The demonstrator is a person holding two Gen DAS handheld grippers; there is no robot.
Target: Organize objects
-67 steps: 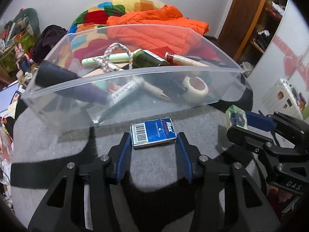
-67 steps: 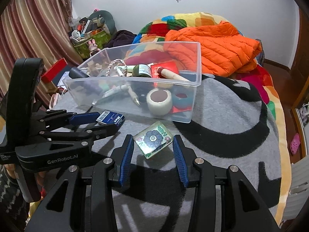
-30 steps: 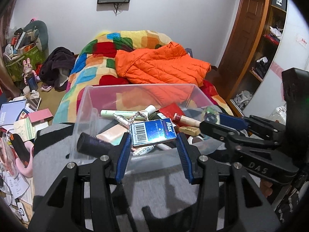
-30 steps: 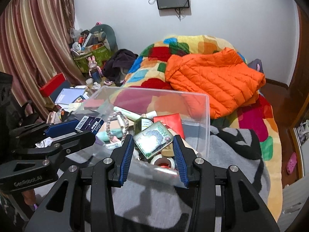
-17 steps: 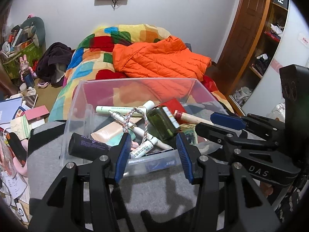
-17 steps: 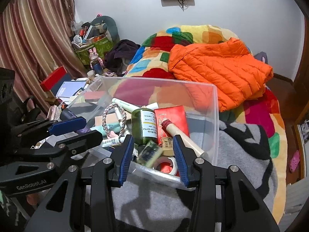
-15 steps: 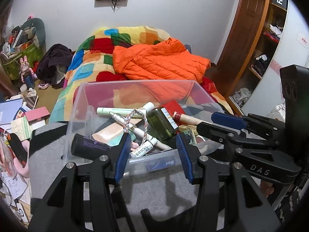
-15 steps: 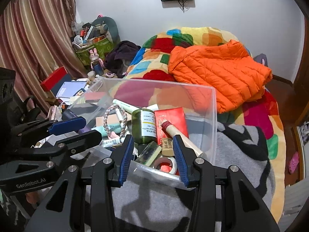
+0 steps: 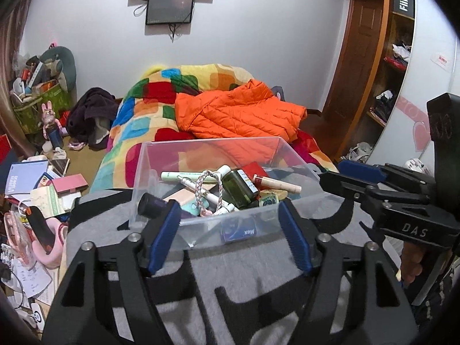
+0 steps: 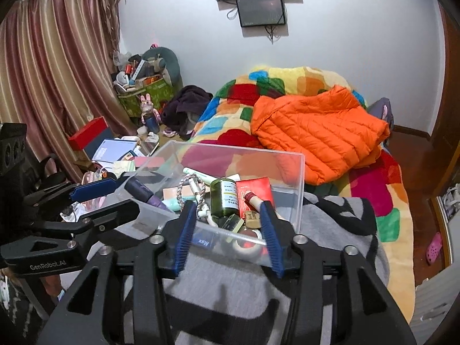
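Left claw (image 9: 230, 234) spread apart, empty, just before the near wall of the clear bin (image 9: 218, 146). Right claw (image 10: 225, 234) likewise apart, empty. Blue box (image 9: 240, 231) lies inside the bin against the near wall, beside green bottle (image 9: 238, 185); bin rests on grey blanket (image 9: 230, 261)

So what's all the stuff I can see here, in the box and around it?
storage bin: one, clear, on the grey blanket
grey blanket: one, grey and black, under the bin
Max box: one, blue, inside the bin at its near wall
green bottle: one, dark green, lying in the bin
tape roll: one, white, in the bin
braided cord: one, pink-white, in the bin
orange jacket: one, on the bed
left gripper: open, empty
right gripper: open, empty
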